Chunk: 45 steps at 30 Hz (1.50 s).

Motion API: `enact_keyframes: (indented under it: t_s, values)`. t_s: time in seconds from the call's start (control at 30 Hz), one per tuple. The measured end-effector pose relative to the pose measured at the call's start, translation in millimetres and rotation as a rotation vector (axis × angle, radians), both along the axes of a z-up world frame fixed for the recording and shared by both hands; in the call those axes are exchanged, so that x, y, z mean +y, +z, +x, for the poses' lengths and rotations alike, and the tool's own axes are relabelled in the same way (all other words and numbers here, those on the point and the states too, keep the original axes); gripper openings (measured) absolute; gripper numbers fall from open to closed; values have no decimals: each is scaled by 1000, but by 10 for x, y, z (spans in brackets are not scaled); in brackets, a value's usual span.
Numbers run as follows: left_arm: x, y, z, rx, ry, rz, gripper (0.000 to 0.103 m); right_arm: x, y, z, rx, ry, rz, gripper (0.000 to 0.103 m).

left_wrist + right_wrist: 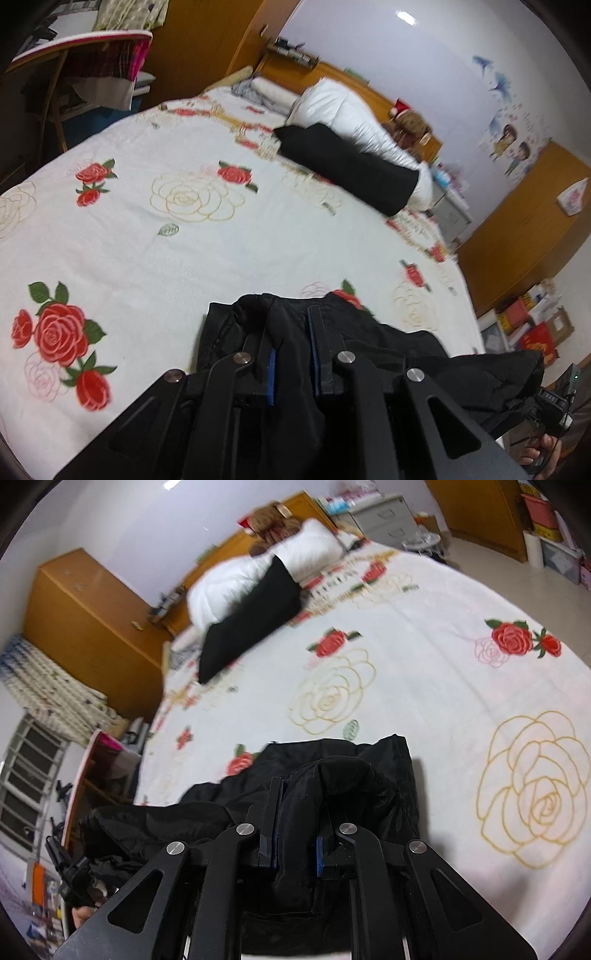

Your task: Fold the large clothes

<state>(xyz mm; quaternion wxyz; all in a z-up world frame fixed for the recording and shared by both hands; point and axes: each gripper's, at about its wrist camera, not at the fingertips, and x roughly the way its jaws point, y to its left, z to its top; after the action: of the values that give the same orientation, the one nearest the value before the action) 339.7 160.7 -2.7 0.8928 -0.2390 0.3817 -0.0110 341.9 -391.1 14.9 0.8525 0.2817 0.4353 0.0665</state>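
Note:
A large black garment hangs between my two grippers above the near edge of the bed. My left gripper is shut on a bunched fold of it. In the right wrist view the same black garment is bunched between the fingers of my right gripper, which is shut on it. The cloth sags between the two grips and hides most of the fingertips. The other gripper shows at the edge of each view.
The bed has a white cover with red and gold roses. At its head lie a white duvet, a folded black cloth and a stuffed toy. A wooden cabinet and a grey drawer unit stand beside the bed.

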Motion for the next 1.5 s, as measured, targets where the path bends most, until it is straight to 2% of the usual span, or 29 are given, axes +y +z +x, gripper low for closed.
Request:
enact_keyframes:
  t_s: [0.17,0.33,0.47,0.57,0.63,0.67,0.7,0.73,0.8,0.9,0.97,1.07,1.23,1.3,1.37,1.43,1.47,1.5]
  values:
    - [-49,-414,378,79,-9,31,15,35,-401,382,96,8,-28,15]
    - [-117,-666,555,108,-19,44,16,27,-676,580,142,15,-18,16]
    - [-121,-699,642,121,-25,33,20,-22,-726,602,152,13,23,19]
    - [-89,-631,669,142,-40,8,22,-50,-603,595,140,23,39,25]
    - [-52,-547,650,141,-55,-13,31,-84,-466,557,110,38,67,36]
    - [-36,-502,634,135,-62,-24,35,-92,-389,541,86,48,86,55]
    - [-15,-441,607,124,-72,-40,44,-109,-307,517,60,57,103,67]
    - [4,-386,581,109,-77,-52,56,-127,-213,486,32,60,107,69]
    - [39,-240,513,62,-75,-41,69,-171,-37,442,-24,64,92,73]
    - [94,-33,418,-18,-62,3,76,-173,116,400,-88,70,51,73]
    - [129,-5,431,-25,-65,25,80,-141,121,386,-104,90,14,74]
    - [97,-169,554,31,-119,56,80,-69,-45,450,-85,125,-37,74]
    - [-104,-654,888,186,-242,119,80,-28,-451,695,16,173,-118,74]
    - [-172,-737,962,198,-257,134,80,-48,-621,823,65,190,-108,74]
    - [-190,-738,1013,172,-250,131,69,-64,-714,903,98,201,-102,73]
    - [-187,-698,1005,139,-221,148,42,-17,-704,939,88,202,-129,45]
    - [-181,-684,998,120,-197,170,36,29,-669,943,73,199,-167,20]
    - [-177,-690,998,107,-180,184,31,76,-640,941,55,198,-195,15]
